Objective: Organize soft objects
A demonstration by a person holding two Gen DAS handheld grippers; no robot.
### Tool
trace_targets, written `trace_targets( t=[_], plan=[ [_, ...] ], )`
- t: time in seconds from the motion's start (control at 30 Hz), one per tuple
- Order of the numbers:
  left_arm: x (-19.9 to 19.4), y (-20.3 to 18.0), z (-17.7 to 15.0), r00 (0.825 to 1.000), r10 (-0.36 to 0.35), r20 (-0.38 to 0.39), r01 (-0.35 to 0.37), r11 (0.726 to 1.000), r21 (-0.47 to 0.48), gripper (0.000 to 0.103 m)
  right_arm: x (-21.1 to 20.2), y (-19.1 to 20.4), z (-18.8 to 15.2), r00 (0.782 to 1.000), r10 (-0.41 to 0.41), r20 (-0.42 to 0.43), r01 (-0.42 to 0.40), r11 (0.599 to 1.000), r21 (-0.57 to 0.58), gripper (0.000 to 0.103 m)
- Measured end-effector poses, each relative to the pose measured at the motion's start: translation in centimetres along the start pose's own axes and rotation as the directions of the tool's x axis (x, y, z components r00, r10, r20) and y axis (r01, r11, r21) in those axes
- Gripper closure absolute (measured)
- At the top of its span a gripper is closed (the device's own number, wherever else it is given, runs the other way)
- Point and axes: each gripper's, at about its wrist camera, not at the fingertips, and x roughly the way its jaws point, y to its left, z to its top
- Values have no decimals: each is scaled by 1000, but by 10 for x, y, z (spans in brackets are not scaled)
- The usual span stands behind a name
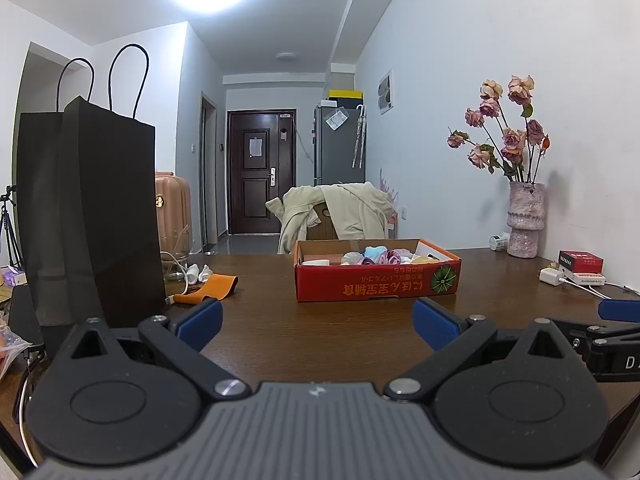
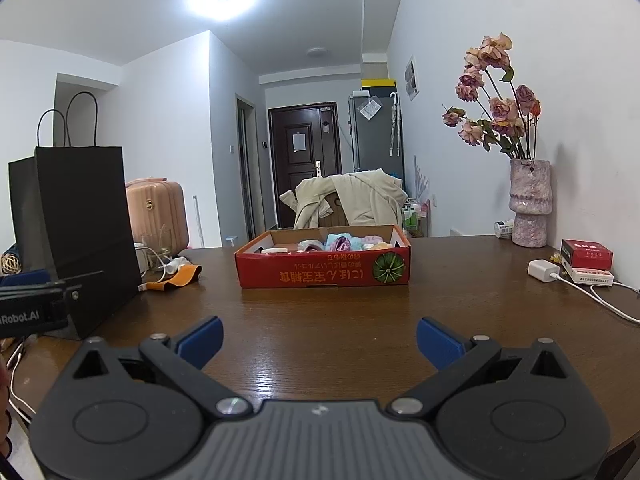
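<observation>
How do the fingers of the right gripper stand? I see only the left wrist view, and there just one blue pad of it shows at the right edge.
Observer: The right gripper is open. Between its two blue pads there is only the bare brown wooden table.
Operator: Thank you. What is to the left of the tall black paper bag? My view shows nothing clear there.
Observer: In the right wrist view a small pale woven ball shows just past the left side of the tall black paper bag. What it rests on I cannot tell.
</observation>
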Motion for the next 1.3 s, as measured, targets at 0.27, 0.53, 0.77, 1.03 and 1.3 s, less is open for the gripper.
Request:
trace_targets(
  t=[0.27, 0.53, 0.77, 1.03, 1.3],
  plan=[
    [0, 0, 0, 1000, 0, -3, 0, 1000, 0, 0, 1, -1, 1, 1000, 3, 0, -3, 1000, 3, 0],
    [0, 0, 1, 1000, -7, -4, 7, 1000, 9, 0, 1, -1, 1, 1000, 2, -3, -2, 1000, 7, 0],
    [0, 2, 0, 1000, -6, -4, 6, 1000, 11, 0, 2, -1, 0, 1000, 2, -3, -2, 1000, 7, 0],
    [0, 1, 1, 1000, -8, -4, 8, 1000, 12, 0, 2, -1, -1, 1000, 3, -4, -3, 1000, 10, 0],
    [0, 2, 2, 1000, -7, -4, 7, 1000, 11, 0, 2, -1, -1, 1000, -1, 1, 1, 1000, 11, 0]
  ],
)
